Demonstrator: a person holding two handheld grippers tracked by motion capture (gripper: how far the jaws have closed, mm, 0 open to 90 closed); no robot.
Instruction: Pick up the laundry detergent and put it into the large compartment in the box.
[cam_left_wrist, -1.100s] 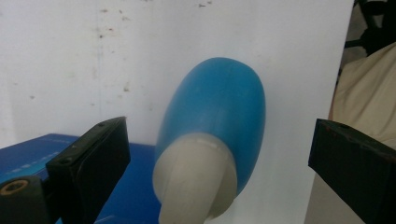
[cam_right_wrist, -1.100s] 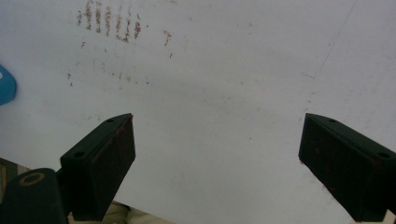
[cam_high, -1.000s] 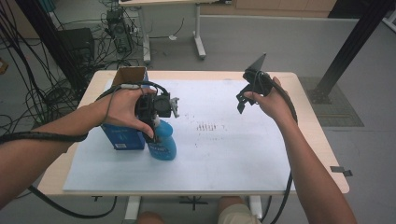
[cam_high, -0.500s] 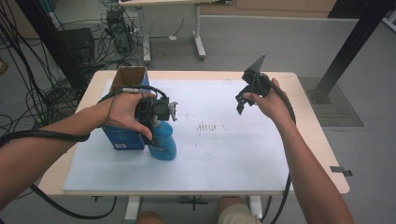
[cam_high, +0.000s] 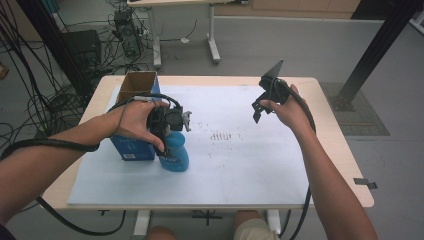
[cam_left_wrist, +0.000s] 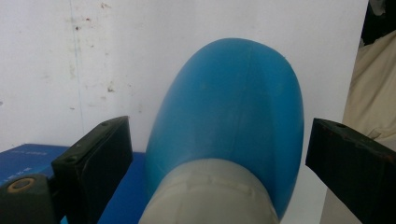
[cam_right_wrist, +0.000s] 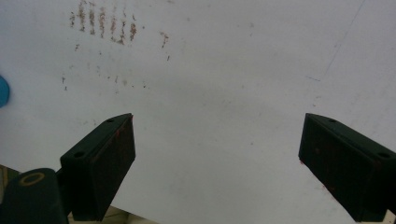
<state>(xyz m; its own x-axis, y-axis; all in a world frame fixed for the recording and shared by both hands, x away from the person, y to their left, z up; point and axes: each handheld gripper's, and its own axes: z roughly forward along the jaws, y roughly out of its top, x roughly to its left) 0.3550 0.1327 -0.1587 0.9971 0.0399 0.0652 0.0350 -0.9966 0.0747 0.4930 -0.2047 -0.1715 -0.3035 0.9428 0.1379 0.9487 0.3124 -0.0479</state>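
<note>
A blue bottle with a pale grey cap stands upright on the white sheet, left of centre and against a blue box. My left gripper points down over its top. In the left gripper view the bottle sits between the two jaws, with a gap on each side, so the left gripper is open and straddles it. My right gripper is held in the air above the far right part of the sheet. It is open, and nothing but the sheet shows between its jaws.
A tall blue box with an open brown top stands at the sheet's left edge, touching the bottle. The white sheet covers most of the wooden table. Faint brown marks lie at its middle. Cables and desks lie beyond.
</note>
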